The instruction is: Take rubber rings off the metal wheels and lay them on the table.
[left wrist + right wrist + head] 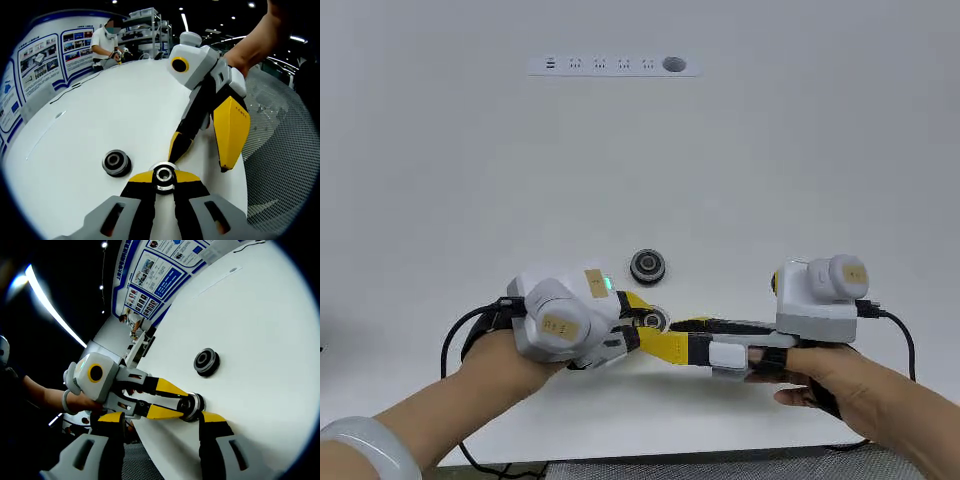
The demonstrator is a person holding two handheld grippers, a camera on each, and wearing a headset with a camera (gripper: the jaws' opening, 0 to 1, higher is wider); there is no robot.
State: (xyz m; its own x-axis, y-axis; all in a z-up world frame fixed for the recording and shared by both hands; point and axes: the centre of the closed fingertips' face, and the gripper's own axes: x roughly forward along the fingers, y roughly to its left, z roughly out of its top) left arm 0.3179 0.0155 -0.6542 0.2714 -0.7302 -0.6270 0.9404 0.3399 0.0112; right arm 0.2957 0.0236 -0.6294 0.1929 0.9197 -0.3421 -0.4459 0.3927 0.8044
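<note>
- Clamping a small round metal wheel point(653, 320), the left hand-held gripper point(164, 177) is hovering at the white counter's point(770, 180) front edge.
- The right hand-held gripper point(162, 417) is facing it, jaws apart beside that wheel.
- Farther back, a black-ringed metal wheel point(648, 266) is lying on the counter.

A broad white surface point(640, 180) is stretching away under even light, with a white power strip point(613, 66) lying flat near its far edge. Beyond it, blue-and-white poster panels point(47, 57) are running along the side of the room, and a person in a white top point(106, 42) is standing at the far end beside a rack of metal shelves point(147, 20). Overhead, long strip lights point(184, 22) and small spots point(251, 5) are glowing against a dark ceiling point(225, 17). Grey mesh point(285, 150) is showing just past the surface's near edge.
</note>
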